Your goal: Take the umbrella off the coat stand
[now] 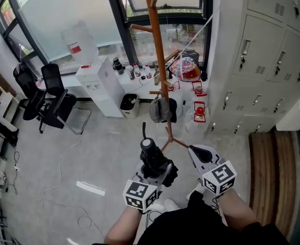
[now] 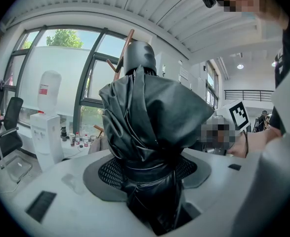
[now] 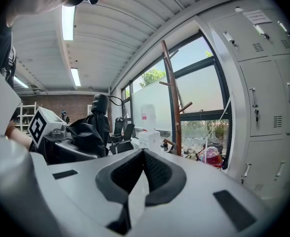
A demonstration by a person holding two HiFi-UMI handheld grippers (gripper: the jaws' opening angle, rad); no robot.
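One umbrella (image 1: pixel 148 152) stands upright, clamped in the left hand-held gripper (image 1: pixel 155 168). The stand (image 1: pixel 159 50) is beyond at twelve o'clock. The right hand-held gripper (image 1: pixel 200 154), at three o'clock, is closed and empty.

The coat stand (image 1: pixel 159 55) rises straight ahead, pegs jutting sideways. Lockers (image 1: pixel 264 60) close off the right, a water dispenser (image 1: pixel 99 86) stands far left, and bare floor (image 1: pixel 104 147) lies open between.

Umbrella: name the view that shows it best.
Left gripper view: the folded black umbrella fills the centre, clamped between the left gripper's jaws. The head view shows it small, from above. The right gripper view shows it side-on, off to the left.
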